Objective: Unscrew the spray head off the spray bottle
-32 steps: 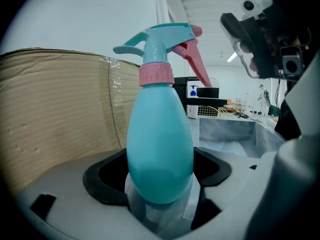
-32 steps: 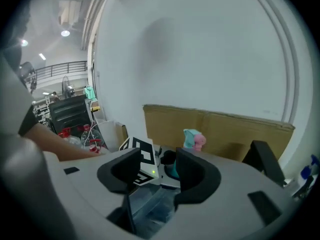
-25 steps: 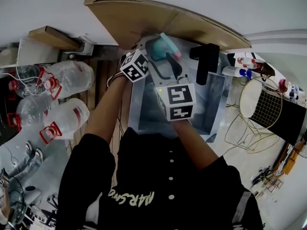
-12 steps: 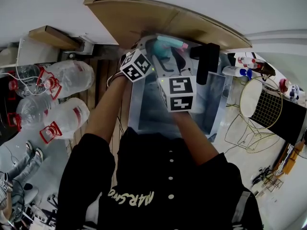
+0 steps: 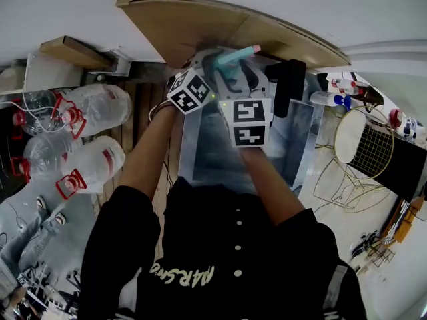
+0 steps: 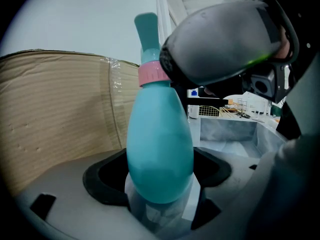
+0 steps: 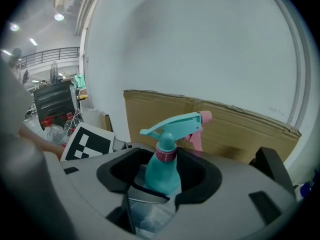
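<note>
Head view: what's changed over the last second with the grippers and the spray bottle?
The right gripper moved up the picture toward the spray bottle, which now stands between its jaws. They have just closed slightly, with no clear grip yet. The spray head swung round: its pink nozzle pointed lower right and now points upper right. The left gripper stayed put, clamped on the bottle's lower end.

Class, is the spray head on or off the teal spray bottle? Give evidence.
On: in the right gripper view the spray head sits on the pink collar atop the spray bottle, unseparated.
</note>
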Demonstrator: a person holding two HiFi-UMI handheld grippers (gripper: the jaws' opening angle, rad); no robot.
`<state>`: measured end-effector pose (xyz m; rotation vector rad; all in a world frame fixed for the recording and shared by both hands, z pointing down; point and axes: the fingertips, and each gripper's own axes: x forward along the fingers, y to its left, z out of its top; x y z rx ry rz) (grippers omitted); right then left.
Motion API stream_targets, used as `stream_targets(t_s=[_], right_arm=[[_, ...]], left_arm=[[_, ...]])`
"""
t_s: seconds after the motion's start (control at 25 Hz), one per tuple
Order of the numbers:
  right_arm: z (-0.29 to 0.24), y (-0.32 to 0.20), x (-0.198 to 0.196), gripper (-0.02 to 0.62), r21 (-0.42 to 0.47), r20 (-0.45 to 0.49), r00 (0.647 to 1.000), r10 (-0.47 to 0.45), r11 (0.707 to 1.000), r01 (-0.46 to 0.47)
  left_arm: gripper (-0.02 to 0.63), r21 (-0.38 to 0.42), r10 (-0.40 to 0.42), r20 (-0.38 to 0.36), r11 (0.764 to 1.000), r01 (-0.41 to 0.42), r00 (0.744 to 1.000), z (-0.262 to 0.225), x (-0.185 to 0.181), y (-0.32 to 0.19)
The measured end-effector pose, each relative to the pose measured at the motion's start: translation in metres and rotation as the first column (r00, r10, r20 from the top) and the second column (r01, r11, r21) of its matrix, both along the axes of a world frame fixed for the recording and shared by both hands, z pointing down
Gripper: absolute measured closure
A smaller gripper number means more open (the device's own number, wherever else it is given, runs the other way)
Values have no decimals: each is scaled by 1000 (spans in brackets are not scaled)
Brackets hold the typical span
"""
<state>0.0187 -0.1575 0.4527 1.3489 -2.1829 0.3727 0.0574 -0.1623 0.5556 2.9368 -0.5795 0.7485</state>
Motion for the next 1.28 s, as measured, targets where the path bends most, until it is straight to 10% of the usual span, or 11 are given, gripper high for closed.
stream_targets(t_s=[1.28], right_arm=[[1,-25,-3,420,117,13,996,-83,990,81]], left_arm=[[210,2,-10,-3,1000,10,1000,0,0,2]])
